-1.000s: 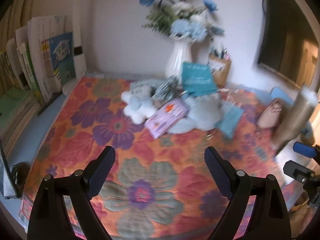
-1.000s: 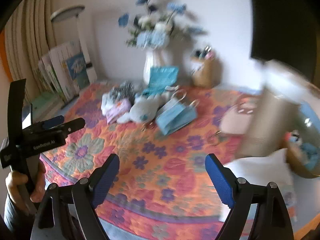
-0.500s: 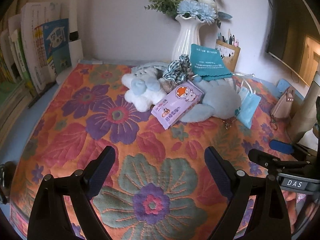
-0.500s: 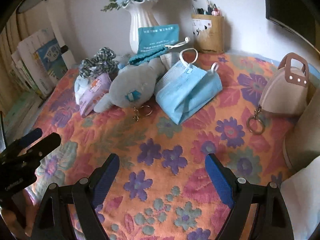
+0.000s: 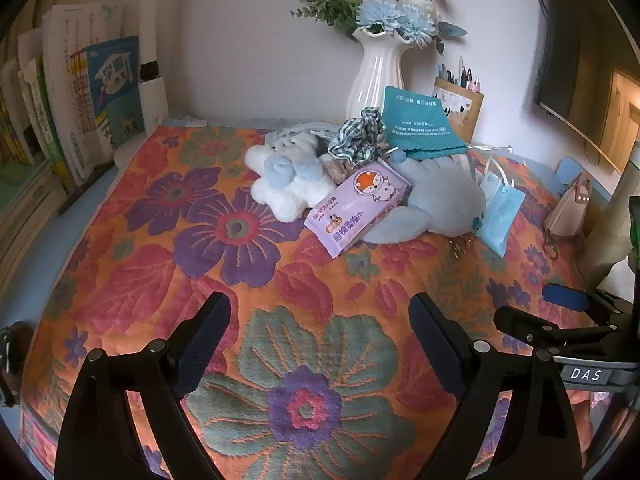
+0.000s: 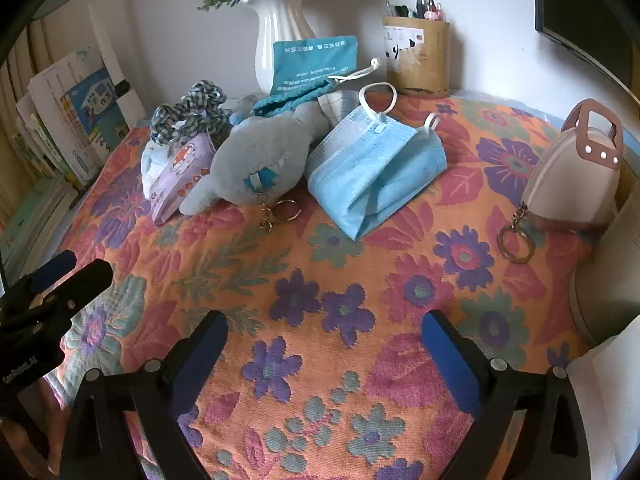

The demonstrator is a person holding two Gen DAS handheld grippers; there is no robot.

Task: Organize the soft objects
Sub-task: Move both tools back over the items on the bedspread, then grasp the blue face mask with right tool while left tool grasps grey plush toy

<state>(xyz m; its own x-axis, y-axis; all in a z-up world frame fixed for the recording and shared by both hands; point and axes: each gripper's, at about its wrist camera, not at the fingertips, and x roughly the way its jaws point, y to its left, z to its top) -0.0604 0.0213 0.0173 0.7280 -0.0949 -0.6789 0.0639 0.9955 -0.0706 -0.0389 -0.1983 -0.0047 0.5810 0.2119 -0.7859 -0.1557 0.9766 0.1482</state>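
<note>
A heap of soft things lies at the back of the floral cloth [image 5: 224,280]: a white and blue plush [image 5: 286,178], a purple tissue pack [image 5: 356,208], a grey-blue plush with a key ring [image 6: 260,164], a checked scrunchie [image 6: 192,114], a teal drawstring pouch [image 6: 314,66] and blue face masks [image 6: 372,168]. My left gripper [image 5: 320,316] hovers open over the near cloth, well short of the heap. My right gripper [image 6: 324,332] also hangs over bare cloth, its jaws opening with nothing between them.
A white vase of blue flowers [image 5: 376,68] and a pen holder [image 6: 416,56] stand behind the heap. Books [image 5: 80,96] line the left edge. A beige pouch with a key ring [image 6: 572,176] and a tan container [image 6: 608,280] sit at the right.
Both grippers came down and in toward the cloth, then held still. The right gripper's jaws have spread a little wider.
</note>
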